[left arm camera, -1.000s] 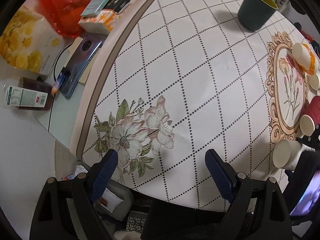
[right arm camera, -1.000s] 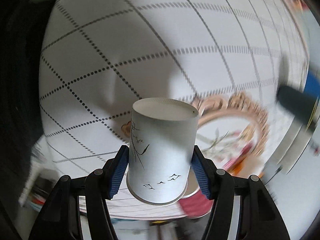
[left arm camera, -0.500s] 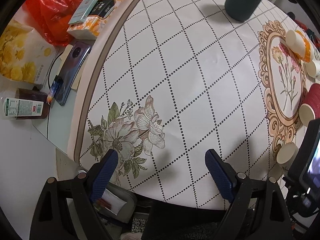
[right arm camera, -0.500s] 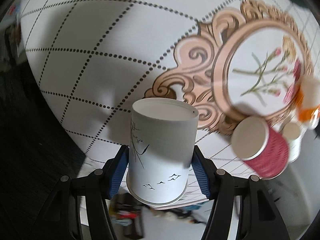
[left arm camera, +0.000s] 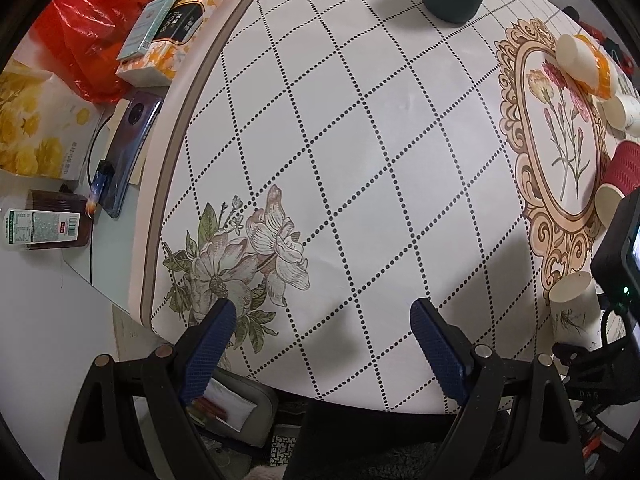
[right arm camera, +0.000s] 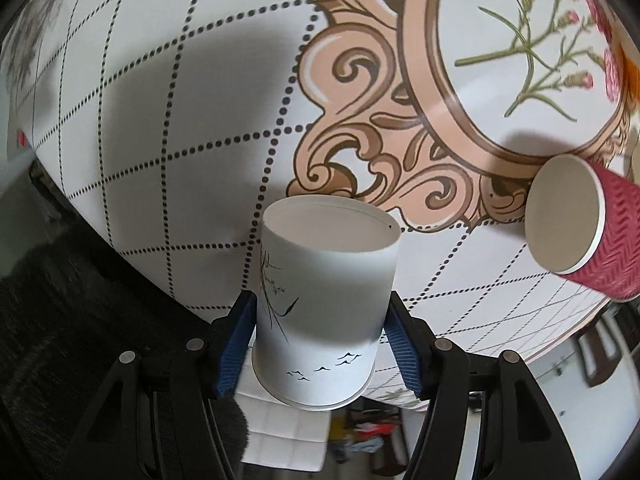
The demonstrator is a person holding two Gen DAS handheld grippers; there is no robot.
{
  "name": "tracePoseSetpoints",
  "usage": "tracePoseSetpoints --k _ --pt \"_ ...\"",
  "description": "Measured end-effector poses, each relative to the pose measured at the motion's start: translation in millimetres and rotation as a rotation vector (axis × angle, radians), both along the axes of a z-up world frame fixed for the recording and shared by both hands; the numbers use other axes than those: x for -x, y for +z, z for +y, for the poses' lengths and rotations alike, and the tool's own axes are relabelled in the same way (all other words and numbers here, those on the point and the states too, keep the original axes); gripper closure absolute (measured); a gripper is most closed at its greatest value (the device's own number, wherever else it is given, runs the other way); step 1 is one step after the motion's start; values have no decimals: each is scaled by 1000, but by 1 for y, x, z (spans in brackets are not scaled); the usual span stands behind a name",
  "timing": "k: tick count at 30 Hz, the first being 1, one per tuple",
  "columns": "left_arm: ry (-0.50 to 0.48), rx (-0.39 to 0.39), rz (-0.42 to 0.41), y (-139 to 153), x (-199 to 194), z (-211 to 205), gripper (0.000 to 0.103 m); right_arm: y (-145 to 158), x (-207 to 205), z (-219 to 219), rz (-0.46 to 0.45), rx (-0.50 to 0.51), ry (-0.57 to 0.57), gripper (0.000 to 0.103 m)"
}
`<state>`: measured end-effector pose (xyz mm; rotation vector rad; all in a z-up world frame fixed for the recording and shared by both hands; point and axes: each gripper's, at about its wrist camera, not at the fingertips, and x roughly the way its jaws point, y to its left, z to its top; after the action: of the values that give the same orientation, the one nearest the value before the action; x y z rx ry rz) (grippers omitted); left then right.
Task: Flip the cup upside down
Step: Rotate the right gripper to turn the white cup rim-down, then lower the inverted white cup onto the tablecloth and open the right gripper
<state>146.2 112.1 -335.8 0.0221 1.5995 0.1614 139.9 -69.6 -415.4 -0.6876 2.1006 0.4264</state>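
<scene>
The right claw point(right arm camera: 320, 344) is clamped on a white paper cup printed with ink reeds and small birds point(right arm camera: 320, 304), blue pads pressing its lower wall from both sides near the rolled rim, base pointing away. It hangs just above the near edge of the diamond-patterned desk point(right arm camera: 168, 128). Thin paper like this likely weighs almost nothing and dents easily, so a gentle squeeze low on the wall suits it. Beyond stands an inverted crimson ribbed paper cup point(right arm camera: 600, 236). The left claw point(left arm camera: 324, 344) hovers apart, empty.
</scene>
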Motion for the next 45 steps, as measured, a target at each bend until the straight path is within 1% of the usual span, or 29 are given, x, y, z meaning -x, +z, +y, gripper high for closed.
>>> tracePoseSetpoints --k 5,7,8,15,17,18,21,25,28,33,35,38,40,41,45 --pt "-6 -1 1 0 1 -4 14 -2 -14 -7 -1 -9 -62 35" --pt "-9 -2 1 0 2 -5 14 -2 -27 -9 -15 -17 -90 29" --pt "-9 -2 1 0 2 -6 14 -5 -46 -4 -19 -19 -98 28" --pt "-21 -4 4 0 4 -12 14 1 -72 -16 -73 -31 -146 27" --pt "-28 -6 3 1 5 -14 14 4 -79 -17 -93 -32 -149 33" --pt "-32 -7 2 1 5 -15 14 5 -81 -18 -103 -36 -152 41" --pt "-41 -9 2 2 6 -18 14 14 -87 -24 -144 -49 -158 41" --pt "-49 -11 4 1 6 -20 14 38 -89 -25 -250 -93 -172 41" --pt "-54 -12 11 -1 5 -20 14 56 -92 -27 -360 -140 -200 41" --pt "-70 -20 21 -5 3 -21 14 81 -94 -34 -543 -253 -295 41" --pt "-75 -22 22 -5 2 -21 14 89 -94 -38 -643 -309 -332 41" --pt "-79 -28 25 -6 0 -22 14 97 -90 -42 -777 -362 -366 41" --pt "-81 -30 29 -7 -1 -21 14 99 -77 -40 -852 -386 -381 41" --pt "-82 -32 30 -7 -1 -21 14 98 -67 -30 -883 -392 -389 41" --pt "-90 -37 31 -7 -1 -21 14 96 -49 -31 -973 -414 -406 41"
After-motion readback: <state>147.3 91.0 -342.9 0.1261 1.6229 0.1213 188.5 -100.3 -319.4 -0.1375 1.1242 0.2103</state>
